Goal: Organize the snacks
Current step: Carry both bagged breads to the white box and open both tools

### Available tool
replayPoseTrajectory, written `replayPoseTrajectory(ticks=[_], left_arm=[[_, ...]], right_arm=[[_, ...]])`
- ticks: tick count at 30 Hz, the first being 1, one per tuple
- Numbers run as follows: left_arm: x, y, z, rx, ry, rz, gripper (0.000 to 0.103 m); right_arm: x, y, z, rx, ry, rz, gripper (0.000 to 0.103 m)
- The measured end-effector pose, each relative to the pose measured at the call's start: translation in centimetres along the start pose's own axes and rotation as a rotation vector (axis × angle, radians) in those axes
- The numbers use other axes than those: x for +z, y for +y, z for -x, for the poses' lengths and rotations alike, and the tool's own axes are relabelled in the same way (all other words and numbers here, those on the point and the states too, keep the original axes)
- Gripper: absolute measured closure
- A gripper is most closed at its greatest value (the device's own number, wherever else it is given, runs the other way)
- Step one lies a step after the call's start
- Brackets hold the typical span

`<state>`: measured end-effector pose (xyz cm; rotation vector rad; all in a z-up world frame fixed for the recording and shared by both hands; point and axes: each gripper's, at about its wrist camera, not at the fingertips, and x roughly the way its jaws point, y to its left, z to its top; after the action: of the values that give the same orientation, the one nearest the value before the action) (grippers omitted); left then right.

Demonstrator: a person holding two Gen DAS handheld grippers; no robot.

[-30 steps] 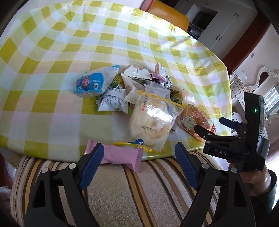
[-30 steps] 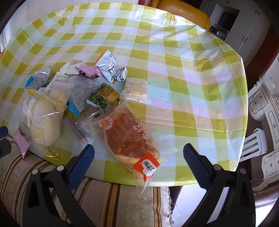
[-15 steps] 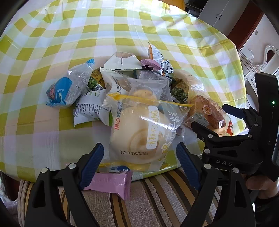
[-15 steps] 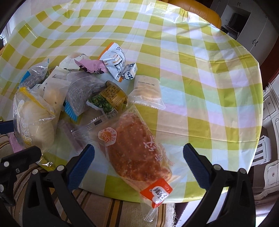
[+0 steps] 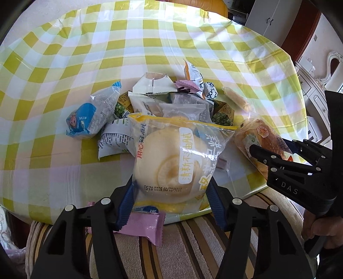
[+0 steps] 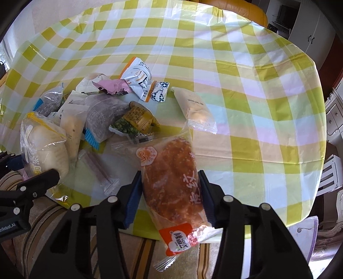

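A heap of wrapped snacks lies near the front edge of a table (image 5: 150,43) under a yellow checked cloth. My left gripper (image 5: 170,200) is closing. Its blue pads touch both sides of a clear bag holding a pale round bun (image 5: 171,158), the nearest item of the heap. My right gripper (image 6: 169,195) is closing too. Its pads sit against the sides of a clear bag of brown crusted bread (image 6: 171,176), whose orange label hangs over the table edge. The same bread bag (image 5: 261,137) shows right of the bun, partly behind the right gripper's black frame.
Behind the bun lie a blue packet (image 5: 85,120), green-and-yellow packets (image 6: 133,120), a white-and-orange packet (image 6: 139,79) and a clear biscuit pack (image 6: 197,109). A pink wrapper (image 5: 141,225) droops over the edge onto a striped cushion (image 5: 182,246). An orange chair (image 6: 246,8) stands beyond the table.
The left gripper moved forward from the pink wrapper until the bun bag lay between its jaws. Both grippers' jaws then narrowed from wide open onto their bags.
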<state>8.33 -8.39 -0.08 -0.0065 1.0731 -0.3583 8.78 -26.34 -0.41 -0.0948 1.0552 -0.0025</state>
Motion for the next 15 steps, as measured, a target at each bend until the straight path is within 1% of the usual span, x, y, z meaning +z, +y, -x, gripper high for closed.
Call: replayPoseTrajectory(ticks=[7, 11, 15], left_arm=[[-0.3, -0.1, 1.7, -0.012, -0.067, 0.012, 0.044], [-0.5, 0.0, 2.8, -0.035, -0.107, 0.028, 0.044], [-0.4, -0.7, 3.5, -0.047, -0.132, 0.016, 0.044]], right_arm=[[-0.7, -1.0, 2.3, 0.001, -0.061, -0.039, 0.054], [-1.0, -2.1, 3.5, 0.010, -0.086, -0.088, 0.054], [-1.6, -3.5, 4.8, 0.018, -0.106, -0.136, 0.054]])
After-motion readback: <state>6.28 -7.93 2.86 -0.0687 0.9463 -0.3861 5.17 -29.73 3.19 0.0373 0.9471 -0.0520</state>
